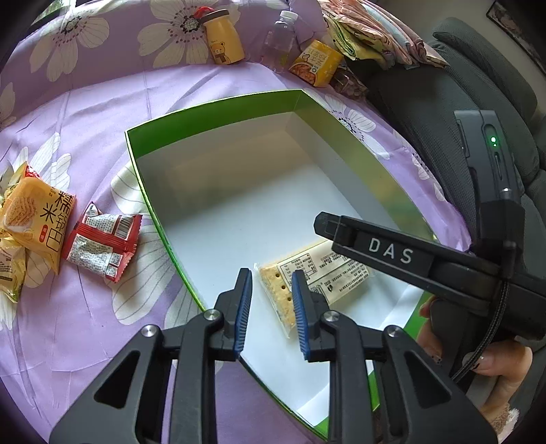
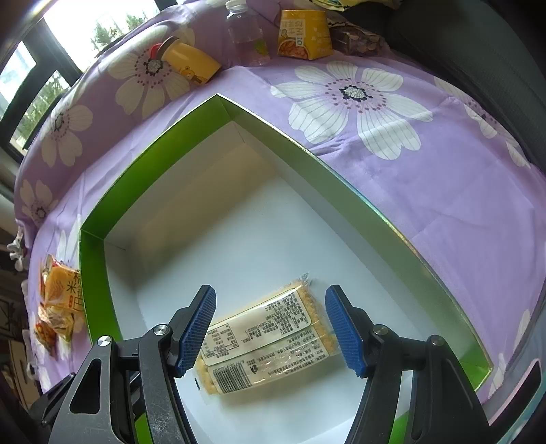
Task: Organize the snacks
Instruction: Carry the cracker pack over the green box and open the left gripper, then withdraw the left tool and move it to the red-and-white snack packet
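A green box with a white floor (image 1: 211, 112) (image 2: 191, 136) lies open on the purple flowered cloth. A clear-wrapped cracker packet (image 1: 309, 276) (image 2: 269, 331) lies flat on its floor, near the front. My right gripper (image 2: 271, 328) is open just above the packet, jaws on either side and not touching it; it shows in the left wrist view (image 1: 327, 225) too. My left gripper (image 1: 272, 307) is open and empty over the box's left wall. A red snack packet (image 1: 102, 242) and yellow rice-cracker bags (image 1: 34, 222) (image 2: 58, 297) lie left of the box.
Behind the box stand a yellow bear bottle (image 1: 223, 37) (image 2: 191, 61), a clear water bottle (image 1: 279, 37) (image 2: 245, 34), a yellow snack carton (image 1: 315, 63) (image 2: 303, 32) and folded cloths (image 1: 368, 34). A dark chair (image 1: 460, 95) is at the right.
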{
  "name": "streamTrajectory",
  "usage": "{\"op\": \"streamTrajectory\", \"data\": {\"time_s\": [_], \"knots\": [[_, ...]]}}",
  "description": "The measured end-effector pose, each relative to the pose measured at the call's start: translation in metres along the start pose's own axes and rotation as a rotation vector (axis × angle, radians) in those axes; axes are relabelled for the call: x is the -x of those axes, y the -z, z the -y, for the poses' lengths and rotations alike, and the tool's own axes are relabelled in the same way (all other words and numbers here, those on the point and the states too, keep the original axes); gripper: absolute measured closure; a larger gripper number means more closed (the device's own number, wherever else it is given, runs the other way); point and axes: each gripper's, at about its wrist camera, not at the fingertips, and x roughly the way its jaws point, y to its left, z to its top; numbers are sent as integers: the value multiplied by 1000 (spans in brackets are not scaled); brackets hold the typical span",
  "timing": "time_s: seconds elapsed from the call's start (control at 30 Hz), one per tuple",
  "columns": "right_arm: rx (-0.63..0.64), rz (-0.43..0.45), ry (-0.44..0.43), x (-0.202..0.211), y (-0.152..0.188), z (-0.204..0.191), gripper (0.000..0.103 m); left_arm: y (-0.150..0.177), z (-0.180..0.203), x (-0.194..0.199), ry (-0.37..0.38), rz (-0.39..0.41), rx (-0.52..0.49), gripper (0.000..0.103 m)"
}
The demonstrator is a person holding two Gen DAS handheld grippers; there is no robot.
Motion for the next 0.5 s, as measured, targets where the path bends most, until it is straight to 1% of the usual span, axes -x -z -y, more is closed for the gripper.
{"op": "streamTrajectory", "data": {"time_s": [0.07,0.17,0.27,0.3,0.33,0.4,0.43,0.47,0.5], "knots": [[-3,-3,3,-1,0,1,35,0,-2,0,-9,9,2,81],[-12,-11,6,-3,-2,2,35,0,-5,0,3,9,8,82],[-9,-18,7,-4,-2,1,35,0,-7,2,12,28,21,82],[-4,-15,9,-3,-2,0,35,1,-6,5,32,33,37,81],[0,-11,9,-2,-2,-1,35,4,-6,10,79,38,53,80],[6,9,-5,3,-3,-4,35,8,-5,24,201,55,64,77],[9,23,-20,7,-3,-6,35,10,-5,32,228,67,68,77],[12,38,-36,11,-2,-8,35,11,-6,40,230,84,72,73],[18,59,-53,16,-2,-10,35,13,-8,49,219,109,70,68]]}}
